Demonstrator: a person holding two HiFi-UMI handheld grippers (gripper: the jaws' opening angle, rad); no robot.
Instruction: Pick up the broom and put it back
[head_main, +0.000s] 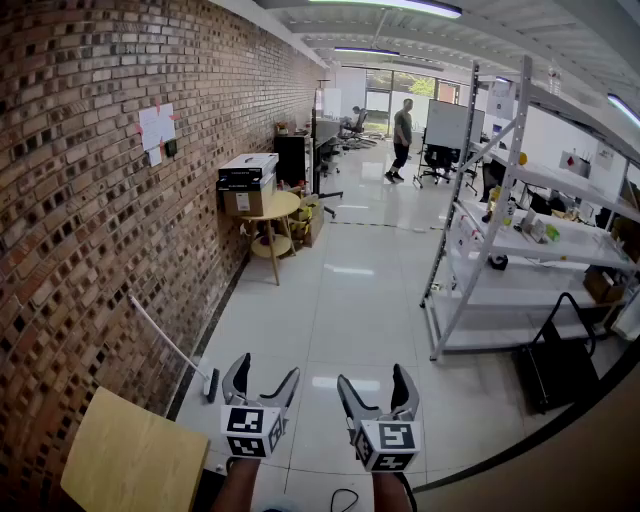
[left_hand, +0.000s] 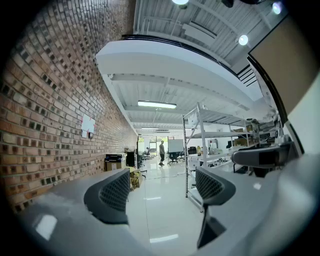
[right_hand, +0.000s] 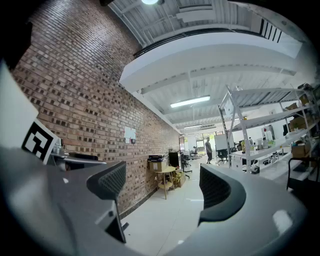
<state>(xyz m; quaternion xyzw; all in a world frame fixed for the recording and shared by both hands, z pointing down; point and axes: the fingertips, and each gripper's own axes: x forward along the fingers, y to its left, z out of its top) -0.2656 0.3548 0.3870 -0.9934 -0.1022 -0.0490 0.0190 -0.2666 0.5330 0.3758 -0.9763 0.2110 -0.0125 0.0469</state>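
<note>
The broom (head_main: 170, 345) leans against the brick wall at the lower left of the head view. Its thin white handle slants up the wall and its dark head (head_main: 211, 385) rests on the tiled floor by the skirting. My left gripper (head_main: 266, 372) is held level just right of the broom head, open, nothing between its jaws. My right gripper (head_main: 374, 380) hangs beside it, also open and empty. In the left gripper view the left gripper (left_hand: 162, 187) points down the room. The right gripper (right_hand: 162, 185), in its own view, faces the wall side.
A light wooden board (head_main: 130, 460) sits at the bottom left, close to the broom. A round wooden table (head_main: 270, 208) with boxes stands along the wall. White metal shelving (head_main: 500, 250) and a black cart (head_main: 555, 365) fill the right side. A person (head_main: 402, 140) stands far down the room.
</note>
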